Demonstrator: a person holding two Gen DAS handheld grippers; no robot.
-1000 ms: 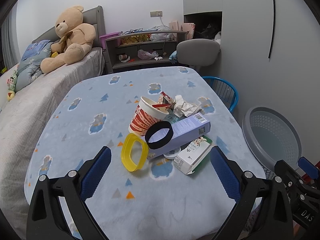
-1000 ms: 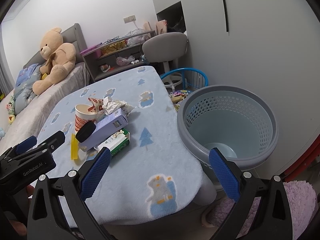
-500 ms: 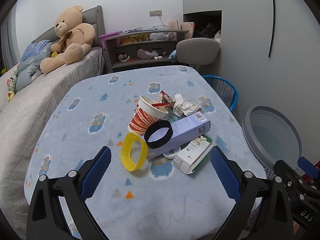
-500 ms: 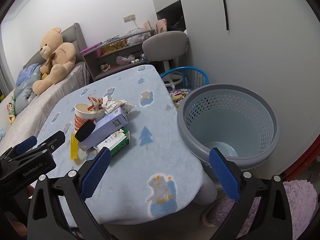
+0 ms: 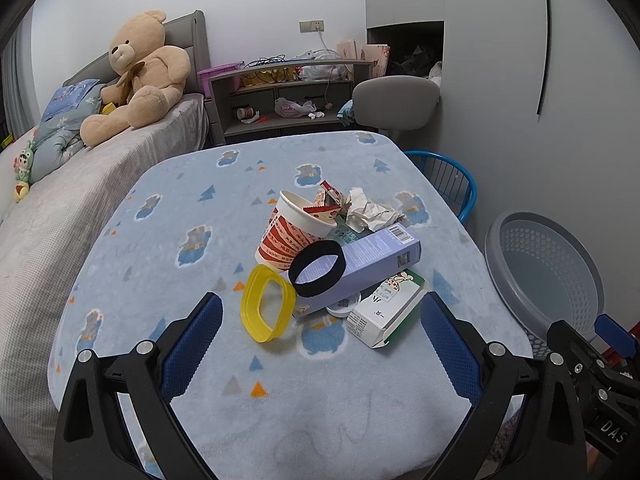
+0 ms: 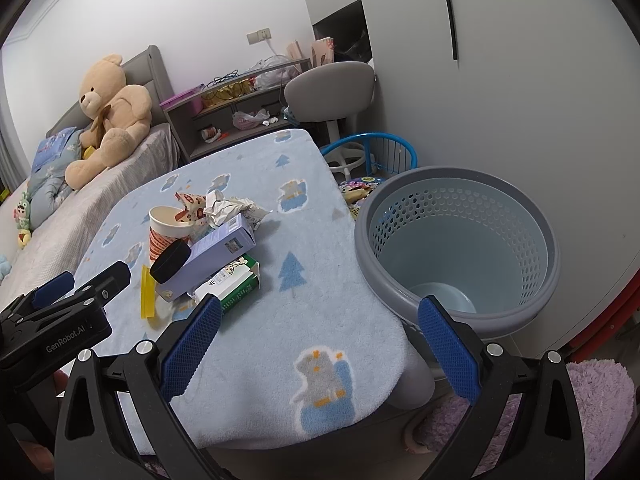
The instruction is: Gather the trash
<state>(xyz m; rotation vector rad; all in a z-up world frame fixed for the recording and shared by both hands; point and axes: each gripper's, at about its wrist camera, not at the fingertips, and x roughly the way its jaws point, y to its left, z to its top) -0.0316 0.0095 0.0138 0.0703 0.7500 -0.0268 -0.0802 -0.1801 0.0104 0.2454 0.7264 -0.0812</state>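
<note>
A pile of trash lies mid-table: a red-striped paper cup (image 5: 294, 232), crumpled paper (image 5: 368, 212), a purple box (image 5: 368, 268), a black ring (image 5: 318, 268), a yellow ring (image 5: 267, 308) and a white-green carton (image 5: 386, 308). The pile also shows in the right wrist view, with the cup (image 6: 168, 228) and purple box (image 6: 216, 252). My left gripper (image 5: 318, 344) is open and empty, just short of the pile. My right gripper (image 6: 316, 340) is open and empty over the table's near right corner, beside the grey perforated bin (image 6: 460, 240), which holds nothing visible.
The table wears a light-blue blanket (image 5: 200, 208). The bin stands on the floor right of it (image 5: 548, 272). A blue wire basket (image 5: 448, 176) and grey chair (image 5: 396, 100) are behind. A bed with a teddy bear (image 5: 140, 72) is on the left.
Both views have shifted only slightly; the left gripper has edged a little toward the pile. Nothing was taken hold of or let go.
</note>
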